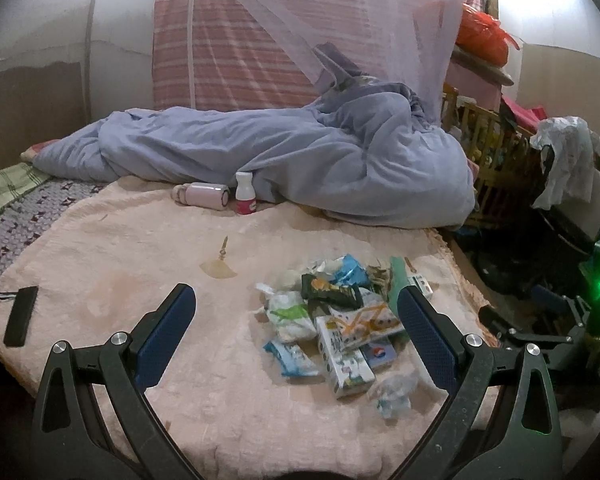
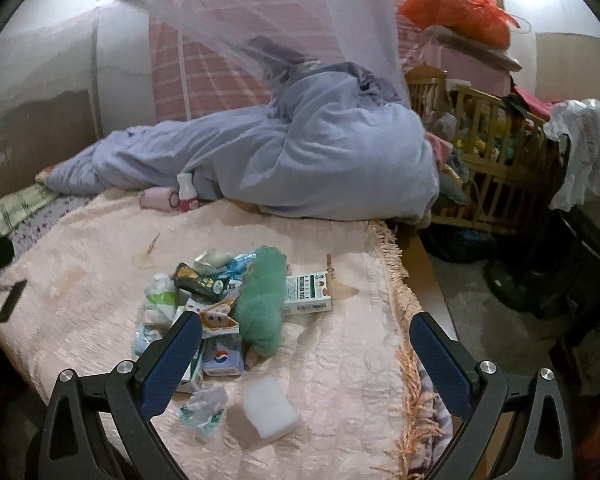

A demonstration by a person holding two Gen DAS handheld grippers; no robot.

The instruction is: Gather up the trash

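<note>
A heap of trash lies on the pink bed cover: snack wrappers, small cartons and crumpled plastic. My left gripper is open and empty, its fingers either side of the heap, above it. In the right wrist view the same heap lies with a green fluffy cloth and a green-and-white box. A white foam block lies nearer. My right gripper is open and empty, above the cover just right of the heap.
A blue quilt is bunched at the back. A pink flask and a small white bottle lie before it. A black remote lies at the left. The bed edge, floor and a wooden crib are to the right.
</note>
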